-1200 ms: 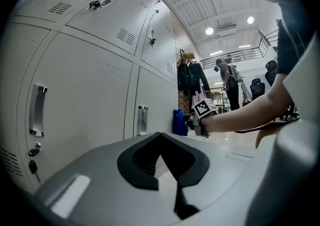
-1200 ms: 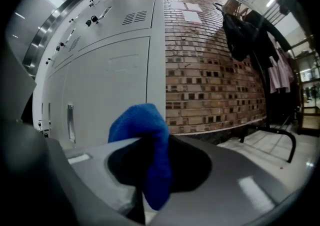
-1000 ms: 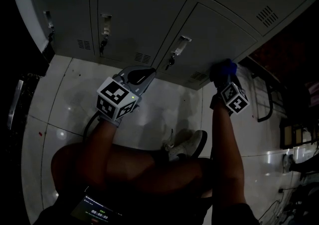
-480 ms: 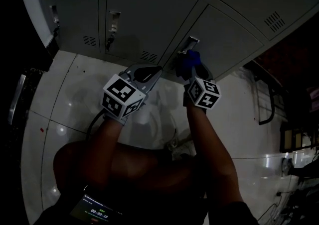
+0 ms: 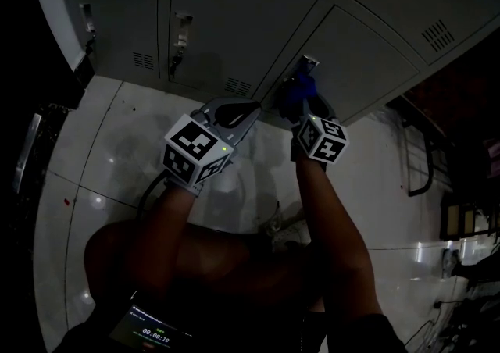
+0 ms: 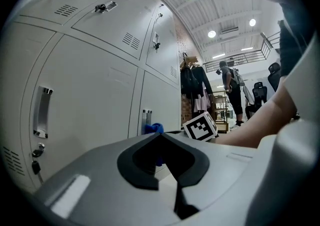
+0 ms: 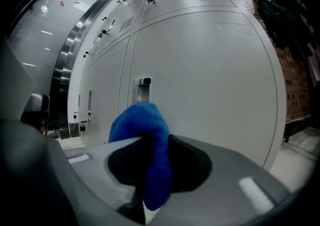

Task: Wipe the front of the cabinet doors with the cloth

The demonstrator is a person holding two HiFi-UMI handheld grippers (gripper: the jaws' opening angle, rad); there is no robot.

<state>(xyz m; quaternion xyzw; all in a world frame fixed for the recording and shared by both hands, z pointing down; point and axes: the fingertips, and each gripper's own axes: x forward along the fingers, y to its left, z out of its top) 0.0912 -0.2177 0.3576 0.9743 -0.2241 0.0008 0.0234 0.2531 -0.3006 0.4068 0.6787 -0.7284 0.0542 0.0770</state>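
Observation:
The grey cabinet doors (image 5: 234,12) fill the top of the head view, each with a small handle and lock. My right gripper (image 5: 301,105) is shut on a blue cloth (image 5: 299,92) and holds it against the left edge of a lower door, at its handle (image 5: 306,62). In the right gripper view the blue cloth (image 7: 145,135) bulges out of the jaws, in front of the handle (image 7: 143,89) and the door (image 7: 210,80). My left gripper (image 5: 230,119) hangs just left of it, shut and empty, a little off the doors. The left gripper view shows the blue cloth (image 6: 153,129) against the door.
A person's bare legs and a white shoe (image 5: 285,222) are over the glossy tiled floor (image 5: 101,148) below the cabinets. A dark metal frame (image 5: 418,160) stands at the right. Far off in the left gripper view, a person (image 6: 231,87) stands beside hanging clothes (image 6: 192,82).
My right gripper has carried the cloth left along the lower door, from its bottom right corner to the handle at its left edge. The left gripper has barely moved.

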